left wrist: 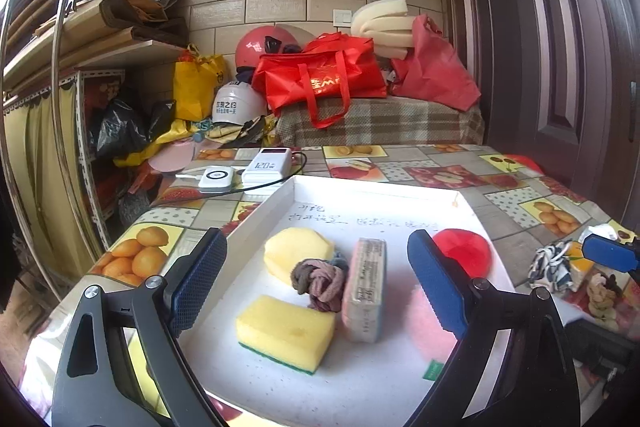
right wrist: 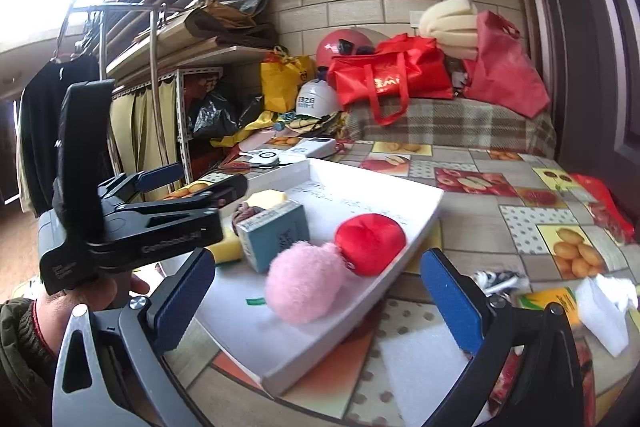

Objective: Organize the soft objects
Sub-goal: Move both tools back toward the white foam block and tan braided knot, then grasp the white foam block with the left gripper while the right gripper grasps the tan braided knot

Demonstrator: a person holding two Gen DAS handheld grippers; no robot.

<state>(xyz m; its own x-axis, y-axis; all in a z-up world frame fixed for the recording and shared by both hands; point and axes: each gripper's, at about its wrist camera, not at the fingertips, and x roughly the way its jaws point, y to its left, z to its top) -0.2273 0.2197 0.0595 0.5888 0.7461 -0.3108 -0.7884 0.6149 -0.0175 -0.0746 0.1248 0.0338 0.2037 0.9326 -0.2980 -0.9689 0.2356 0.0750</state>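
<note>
A white tray (left wrist: 400, 387) on the table holds a rectangular yellow sponge (left wrist: 284, 331), a round yellow sponge (left wrist: 298, 253), a knotted brownish-pink cloth (left wrist: 320, 281), a tissue pack (left wrist: 366, 295), a red plush (right wrist: 370, 243) and a fluffy pink ball (right wrist: 304, 281). My left gripper (left wrist: 318, 241) hovers open over the tray's near side, with nothing between its pads. My right gripper (right wrist: 318, 259) stands wide open at the tray's right edge. The pink ball lies just ahead of it, untouched. A knotted blue-and-white cloth (right wrist: 500, 279) lies on the table right of the tray.
A white crumpled cloth (right wrist: 604, 303) and a yellow packet (right wrist: 552, 301) lie at the right. Two white power banks (left wrist: 240, 173) with a cable sit behind the tray. Beyond the table are red bags (left wrist: 320, 79), helmets and a shelf. A door stands at the right.
</note>
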